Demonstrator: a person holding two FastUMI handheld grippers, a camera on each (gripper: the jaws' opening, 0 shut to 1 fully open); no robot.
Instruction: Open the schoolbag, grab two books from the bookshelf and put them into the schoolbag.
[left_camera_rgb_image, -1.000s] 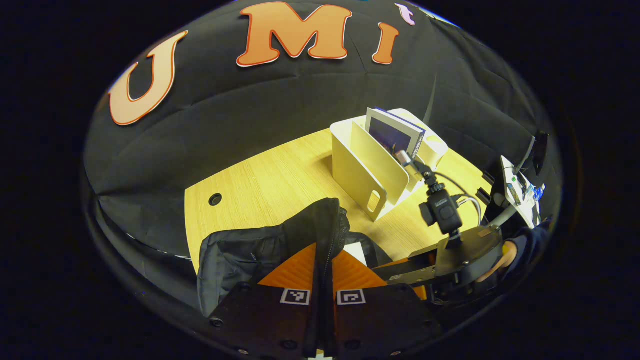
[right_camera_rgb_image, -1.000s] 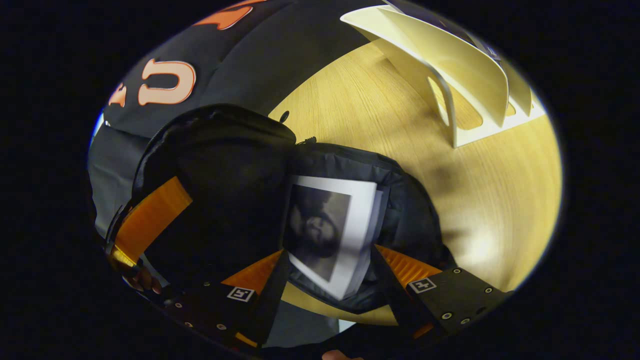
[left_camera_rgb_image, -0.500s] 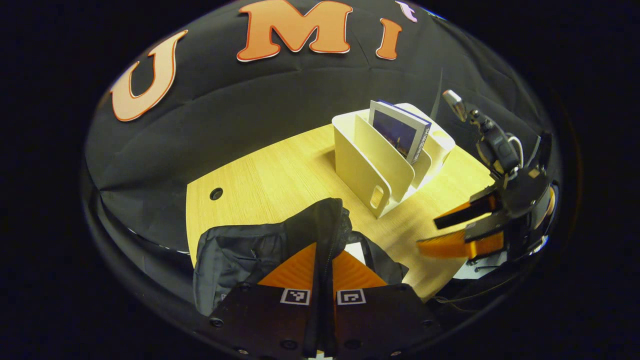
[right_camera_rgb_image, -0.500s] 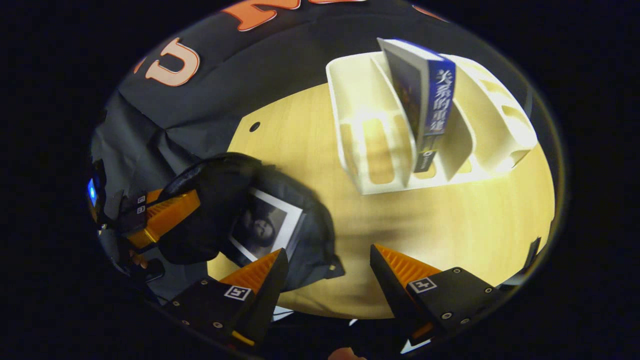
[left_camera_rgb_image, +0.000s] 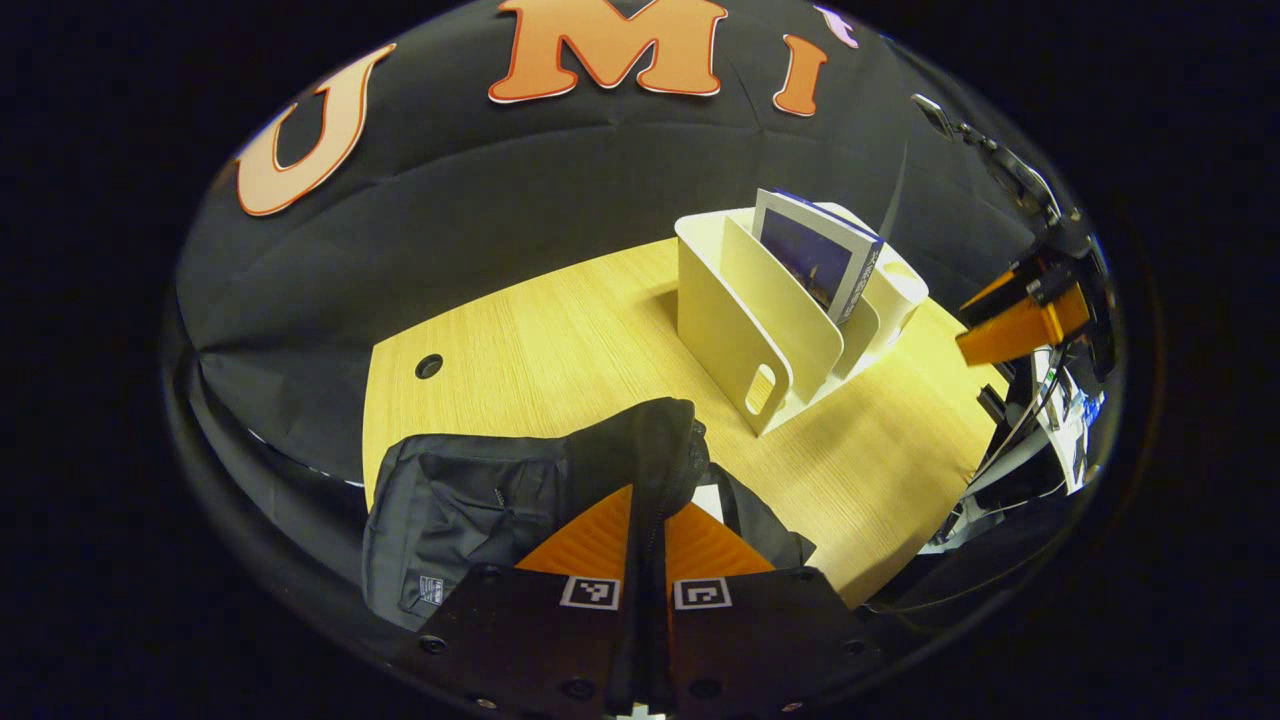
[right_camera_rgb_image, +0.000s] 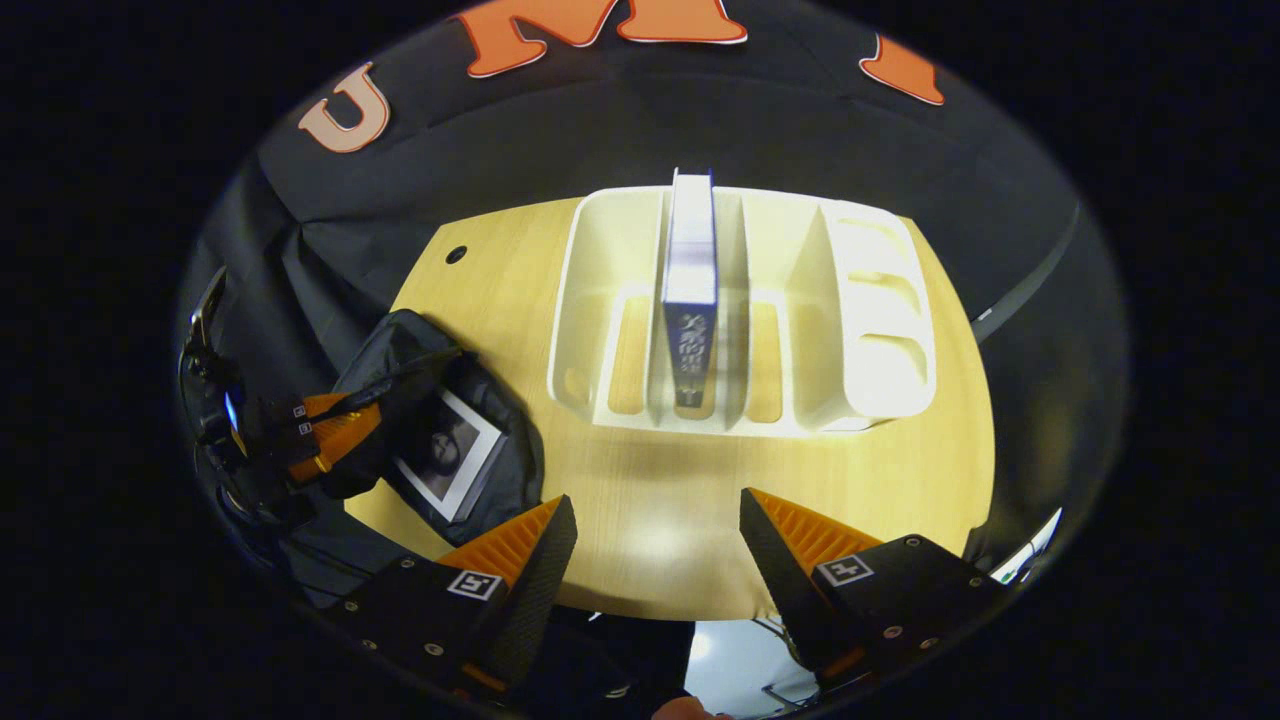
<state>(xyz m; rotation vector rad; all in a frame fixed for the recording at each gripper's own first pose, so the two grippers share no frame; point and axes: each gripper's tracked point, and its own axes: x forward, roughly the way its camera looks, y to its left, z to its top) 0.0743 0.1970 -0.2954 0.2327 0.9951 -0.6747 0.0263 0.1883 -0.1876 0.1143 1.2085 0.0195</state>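
Observation:
The black schoolbag (left_camera_rgb_image: 470, 500) lies open at the table's near left corner. My left gripper (left_camera_rgb_image: 648, 505) is shut on its raised zipper edge and holds the flap up. Inside the schoolbag (right_camera_rgb_image: 505, 470) lies a book with a black-and-white cover (right_camera_rgb_image: 448, 463); the left gripper (right_camera_rgb_image: 325, 435) shows beside it. The white bookshelf (right_camera_rgb_image: 582, 300) stands mid-table with one blue book (right_camera_rgb_image: 690, 300) upright in a middle slot, spine toward me. My right gripper (right_camera_rgb_image: 655, 540) hangs open and empty above the front edge, facing that book. In the left gripper view the bookshelf (left_camera_rgb_image: 715, 330), blue book (left_camera_rgb_image: 815, 265) and right gripper (left_camera_rgb_image: 1020, 320) sit at the right.
The wooden table (right_camera_rgb_image: 700, 500) has a small round hole (right_camera_rgb_image: 456, 254) near its back left corner. Black cloth walls close in behind and to the left. Cables and equipment (left_camera_rgb_image: 1060, 420) hang beyond the table's right edge.
My right gripper has drawn back from the schoolbag, leaving the black-and-white book inside, and swung round to face the bookshelf. The left gripper stays shut on the flap.

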